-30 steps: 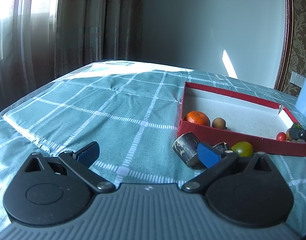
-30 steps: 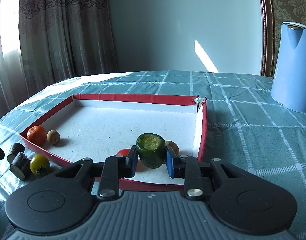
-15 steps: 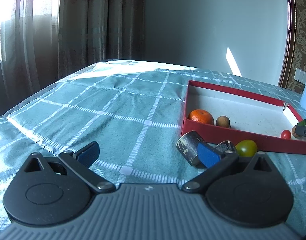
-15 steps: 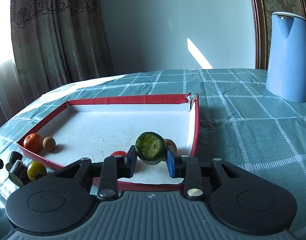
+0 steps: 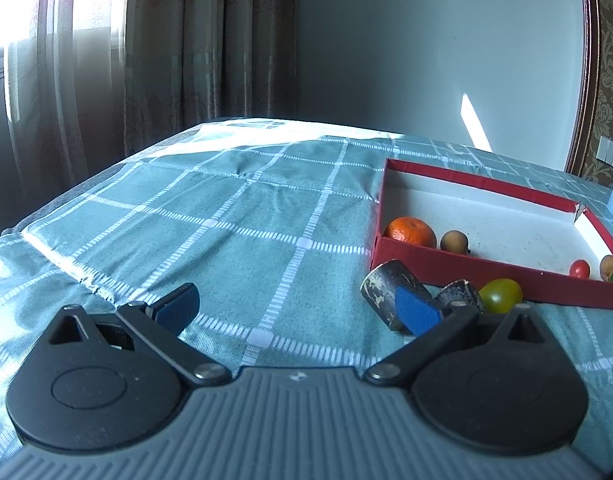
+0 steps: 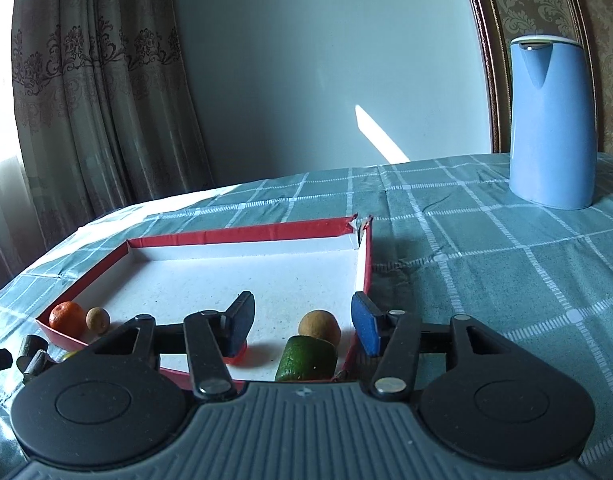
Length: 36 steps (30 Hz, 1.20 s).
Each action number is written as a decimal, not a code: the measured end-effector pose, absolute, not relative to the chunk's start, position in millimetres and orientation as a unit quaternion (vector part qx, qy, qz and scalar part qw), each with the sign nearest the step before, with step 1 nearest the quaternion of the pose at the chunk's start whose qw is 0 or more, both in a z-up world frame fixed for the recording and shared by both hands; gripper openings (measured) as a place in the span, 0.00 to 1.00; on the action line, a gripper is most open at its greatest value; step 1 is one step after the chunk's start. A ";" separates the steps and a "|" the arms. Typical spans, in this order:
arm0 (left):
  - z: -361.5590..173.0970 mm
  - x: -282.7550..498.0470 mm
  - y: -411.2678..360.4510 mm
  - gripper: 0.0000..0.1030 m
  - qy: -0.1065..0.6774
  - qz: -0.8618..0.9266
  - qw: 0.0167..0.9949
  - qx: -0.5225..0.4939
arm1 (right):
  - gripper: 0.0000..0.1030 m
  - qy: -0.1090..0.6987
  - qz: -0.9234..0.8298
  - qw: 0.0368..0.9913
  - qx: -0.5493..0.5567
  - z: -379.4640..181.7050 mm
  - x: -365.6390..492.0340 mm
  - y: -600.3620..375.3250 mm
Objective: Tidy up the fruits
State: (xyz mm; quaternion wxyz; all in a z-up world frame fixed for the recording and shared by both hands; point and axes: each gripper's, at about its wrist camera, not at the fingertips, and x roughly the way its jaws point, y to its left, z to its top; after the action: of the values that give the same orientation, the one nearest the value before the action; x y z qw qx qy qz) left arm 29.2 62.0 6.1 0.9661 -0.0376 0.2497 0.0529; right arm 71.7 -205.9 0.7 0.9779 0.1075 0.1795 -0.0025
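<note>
My right hand-held gripper is letting go: its jaws are opening, and the green fruit lies between them but free of both pads, resting on the white floor of the red tray in the corner nearest me. To finish this release well I should let the jaws spread fully before I lift, then draw straight up and back so neither pad nudges the green fruit, which I judge could roll. A brown fruit sits touching it on the tray's far side, and something red, mostly hidden, shows under my left pad. Farther along the tray's near wall lie an orange and another small brown fruit. My left hand-held gripper hangs wide open and empty over the tabletop, just outside the tray's near wall, beside two dark cylinders and a yellow-green tomato not yet in the tray. That tomato looks the likely next pick.
</note>
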 end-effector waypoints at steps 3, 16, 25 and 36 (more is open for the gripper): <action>6.3 28.4 62.4 1.00 0.250 0.050 0.966 -0.039 | 0.53 0.157 0.009 0.977 0.142 3.9 50.5 -215.3; 9.4 16.8 22.1 1.00 0.222 -0.008 0.973 0.065 | 0.66 0.127 0.050 0.972 0.192 -7.8 -14.2 -230.8; 5.4 26.6 -12.1 1.00 0.254 -0.029 0.962 0.093 | 0.66 0.140 0.059 0.965 0.215 -13.9 -9.0 -237.9; 0.9 42.0 -15.9 0.88 0.286 -0.034 0.955 0.071 | 0.74 0.135 0.065 0.963 0.223 -15.6 -10.8 -240.2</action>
State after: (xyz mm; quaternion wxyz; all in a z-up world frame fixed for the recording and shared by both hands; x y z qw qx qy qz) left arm 42.0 -15.9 0.9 0.9551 0.0708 0.2857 -0.0337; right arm -10.8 -240.2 -15.6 0.9631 0.2233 0.1353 0.0649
